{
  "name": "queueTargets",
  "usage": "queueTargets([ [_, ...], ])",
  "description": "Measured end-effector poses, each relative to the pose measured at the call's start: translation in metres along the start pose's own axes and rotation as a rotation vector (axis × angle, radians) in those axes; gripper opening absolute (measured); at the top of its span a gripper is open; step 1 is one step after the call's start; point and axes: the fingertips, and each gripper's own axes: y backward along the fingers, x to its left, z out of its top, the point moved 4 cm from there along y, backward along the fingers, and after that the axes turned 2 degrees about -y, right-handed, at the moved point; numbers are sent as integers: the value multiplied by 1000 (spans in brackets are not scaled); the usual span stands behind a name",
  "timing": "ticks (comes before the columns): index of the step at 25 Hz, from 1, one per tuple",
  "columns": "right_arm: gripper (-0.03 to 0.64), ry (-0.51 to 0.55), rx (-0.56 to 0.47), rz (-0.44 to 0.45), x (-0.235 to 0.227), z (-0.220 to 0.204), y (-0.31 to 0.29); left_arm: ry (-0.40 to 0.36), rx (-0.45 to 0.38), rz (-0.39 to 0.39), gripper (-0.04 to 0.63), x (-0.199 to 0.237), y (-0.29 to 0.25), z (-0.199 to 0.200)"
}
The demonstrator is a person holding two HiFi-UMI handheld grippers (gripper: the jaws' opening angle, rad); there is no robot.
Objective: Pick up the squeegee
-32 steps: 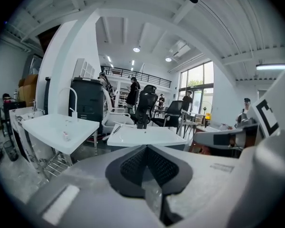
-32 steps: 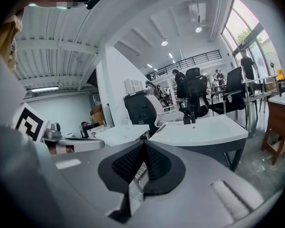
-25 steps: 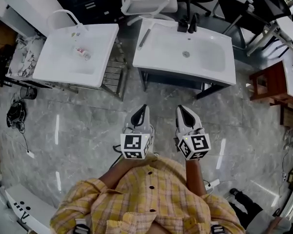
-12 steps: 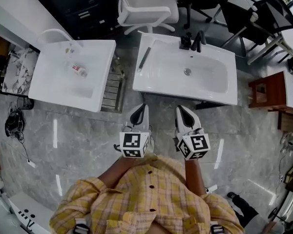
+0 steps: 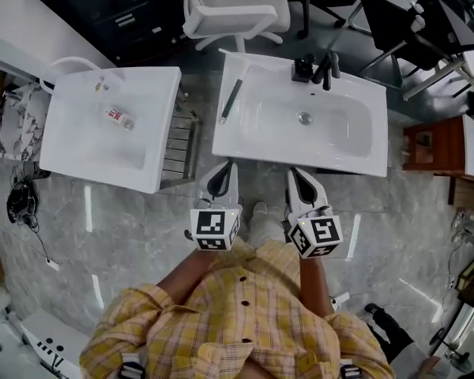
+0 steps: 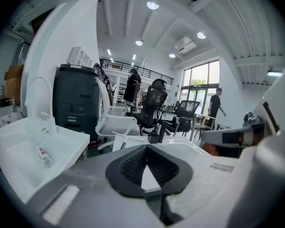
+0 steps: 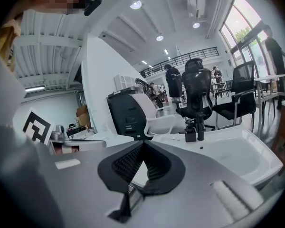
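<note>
The squeegee has a dark handle and lies on the left rim of the right-hand white sink, blade end away from me. In the left gripper view, the squeegee shows just beyond the jaw tips. My left gripper is shut and empty, and hovers at the sink's near edge, short of the handle. My right gripper is also shut and empty, beside it at the same edge. The left gripper and the right gripper each show their pads meeting at the tips.
A black faucet stands at the sink's far side. A second white sink at the left holds a small bottle. A metal rack sits between the sinks. A white chair and a wooden stand stand nearby.
Both grippers have moved forward together, from open floor up to the right-hand sink's near edge. The sinks now sit lower and closer in the head view. The jaws stayed shut.
</note>
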Motion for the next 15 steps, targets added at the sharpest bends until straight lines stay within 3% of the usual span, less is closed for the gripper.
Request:
queueTargets([
  [15, -6, -43, 66, 78, -61, 26, -96, -3, 72, 81, 1, 26, -100, 30],
])
